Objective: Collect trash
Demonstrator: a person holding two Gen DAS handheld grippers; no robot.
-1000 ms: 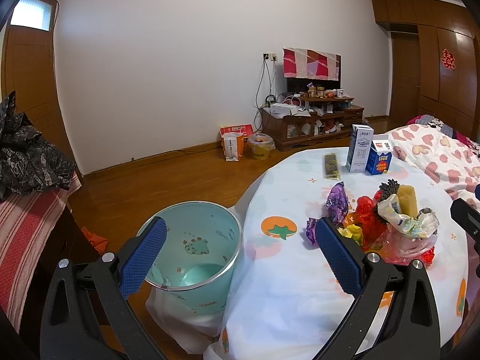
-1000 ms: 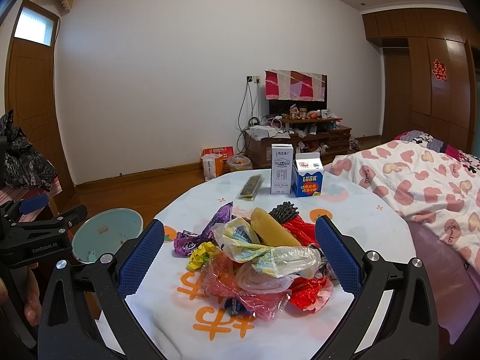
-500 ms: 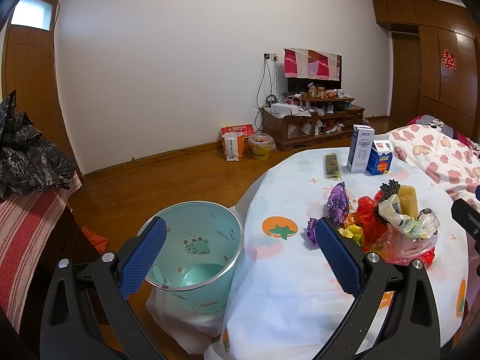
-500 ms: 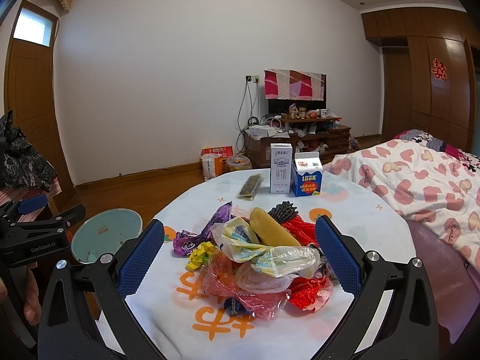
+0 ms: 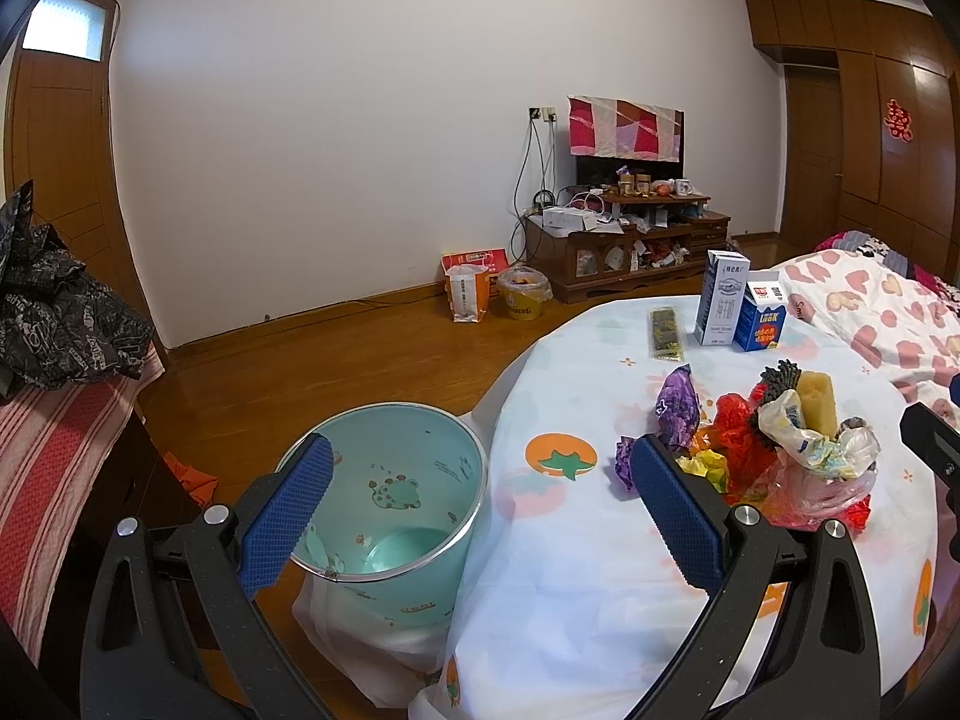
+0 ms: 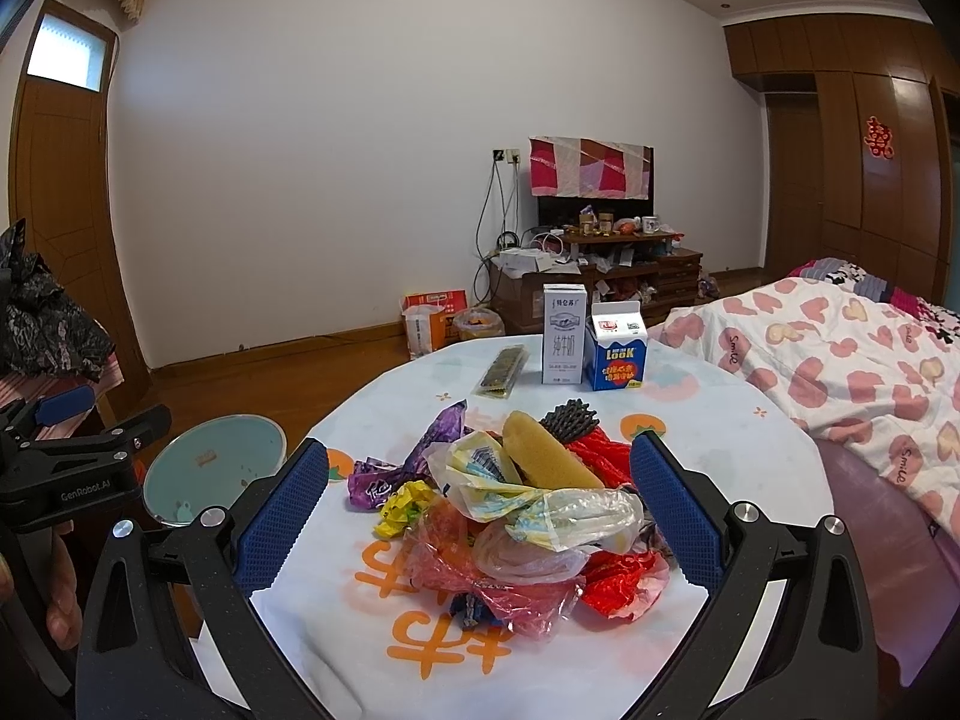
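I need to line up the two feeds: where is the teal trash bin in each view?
Left wrist: trash bin sits lower centre-left, on the floor beside the table.
Right wrist: trash bin sits at the left, past the table edge.
Shared landmark: the blue milk carton.

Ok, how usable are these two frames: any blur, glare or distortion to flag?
Left wrist view: sharp, evenly lit, strong fisheye bending of the walls, dark corners; the bin and trash pile read clearly. Right wrist view: same bending and dark corners, mild shine on the clear plastic bag, a bright window top left, no motion blur.
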